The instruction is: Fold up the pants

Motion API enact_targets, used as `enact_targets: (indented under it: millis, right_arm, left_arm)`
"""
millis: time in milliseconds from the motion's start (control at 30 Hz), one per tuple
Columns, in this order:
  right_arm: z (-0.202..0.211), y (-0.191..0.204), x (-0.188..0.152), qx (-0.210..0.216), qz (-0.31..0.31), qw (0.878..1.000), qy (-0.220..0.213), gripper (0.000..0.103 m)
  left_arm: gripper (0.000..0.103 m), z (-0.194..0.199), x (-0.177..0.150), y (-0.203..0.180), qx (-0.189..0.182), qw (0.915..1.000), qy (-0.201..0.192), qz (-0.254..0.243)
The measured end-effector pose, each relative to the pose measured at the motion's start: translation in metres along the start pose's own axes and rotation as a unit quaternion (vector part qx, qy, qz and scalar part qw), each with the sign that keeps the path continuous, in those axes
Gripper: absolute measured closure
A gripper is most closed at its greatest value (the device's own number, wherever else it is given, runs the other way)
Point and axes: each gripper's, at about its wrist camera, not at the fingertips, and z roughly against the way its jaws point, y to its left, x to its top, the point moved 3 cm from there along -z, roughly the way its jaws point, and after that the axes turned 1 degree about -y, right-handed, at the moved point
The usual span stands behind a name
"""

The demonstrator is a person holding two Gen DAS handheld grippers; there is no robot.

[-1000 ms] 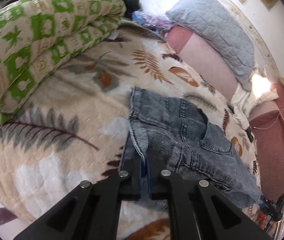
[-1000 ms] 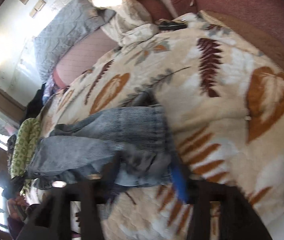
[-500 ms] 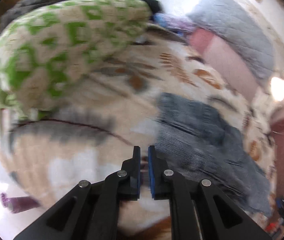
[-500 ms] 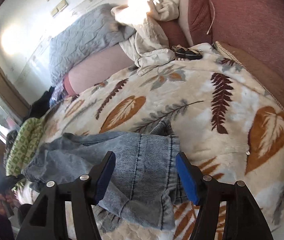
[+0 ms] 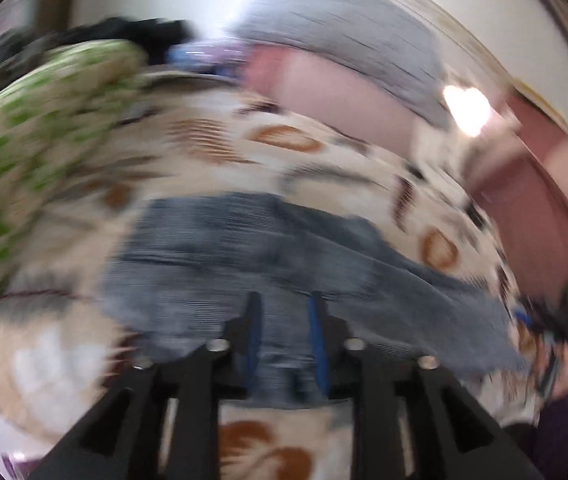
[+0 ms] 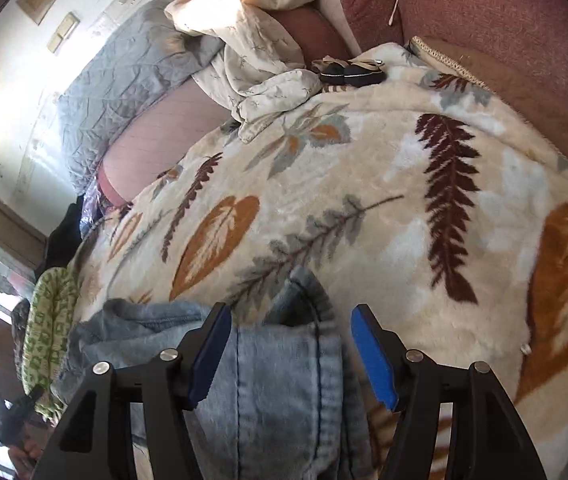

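Blurrily, the left wrist view shows the left gripper (image 5: pixel 284 328) at lower centre of the frame, its blue-padded jaws parted by a narrow gap; they have just been opening, and nothing is pinched between them. Behind and between the fingers lie the jeans (image 5: pixel 244 256), a grey-blue denim heap spread across the middle of the frame on the leaf-print blanket (image 5: pixel 276 148). A green-and-cream quilt (image 5: pixel 24 140) fills the left side, and a grey quilted cover (image 5: pixel 343 40) sits at the top over a pink cushion (image 5: pixel 323 88). The other handheld gripper shows faintly at the right edge, too smeared to read.

Sharper, the right wrist view has the right gripper (image 6: pixel 291 354) at the bottom of the frame with jaws spread wide, pads clear of the cloth on both sides. The jeans (image 6: pixel 280 380) lie folded between and below the fingers at lower centre, trailing to the lower left. The blanket (image 6: pixel 363 184) covers the middle and right. A crumpled cream sheet (image 6: pixel 252 40) lies at the top, with the grey cover (image 6: pixel 124 72) at upper left and a small dark object (image 6: pixel 351 74) on the blanket's upper edge.
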Motion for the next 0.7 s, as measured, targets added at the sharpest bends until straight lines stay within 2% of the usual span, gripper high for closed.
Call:
enact_targets:
  millis: [33,100,200,267,333,533,600,633,700]
  right_arm:
    - [-0.004,-0.001,0.004,-0.001,-0.002,1.000,0.000,0.037]
    - [-0.010,-0.002,0.010,-0.004,0.004,1.000,-0.002,0.037]
    - [-0.019,-0.007,0.015,-0.017,0.023,1.000,0.004,0.037]
    - [-0.019,-0.018,0.013,-0.017,0.010,1.000,0.020,0.038]
    - [-0.012,-0.027,0.004,0.001,0.007,0.999,0.038,0.045]
    - [0.020,-0.043,-0.028,0.033,0.008,0.998,0.048,0.055]
    - [0.025,-0.049,-0.034,0.036,0.005,0.998,0.051,0.058]
    - [0.025,-0.052,-0.038,0.036,0.004,0.998,0.056,0.066]
    - [0.021,-0.056,-0.042,0.031,0.003,0.997,0.069,0.069]
  left_arm:
    - [0.067,-0.009,-0.002,-0.014,-0.004,0.9998,0.005,-0.018]
    - [0.067,-0.025,-0.006,-0.028,0.001,0.9993,0.019,-0.032]
    - [0.067,-0.038,-0.012,-0.026,-0.003,0.9991,0.039,-0.013]
    - [0.067,-0.042,-0.016,-0.024,-0.006,0.9990,0.043,-0.010]
    - [0.067,-0.044,-0.016,-0.025,-0.003,0.9990,0.041,-0.017]
    - [0.067,-0.060,-0.016,-0.031,-0.005,0.9988,0.045,-0.017]
    - [0.067,-0.064,-0.017,-0.035,-0.008,0.9986,0.047,-0.020]
    - [0.067,-0.065,-0.017,-0.036,-0.010,0.9985,0.049,-0.020]
    - [0.067,-0.067,-0.019,-0.040,-0.012,0.9984,0.051,-0.020]
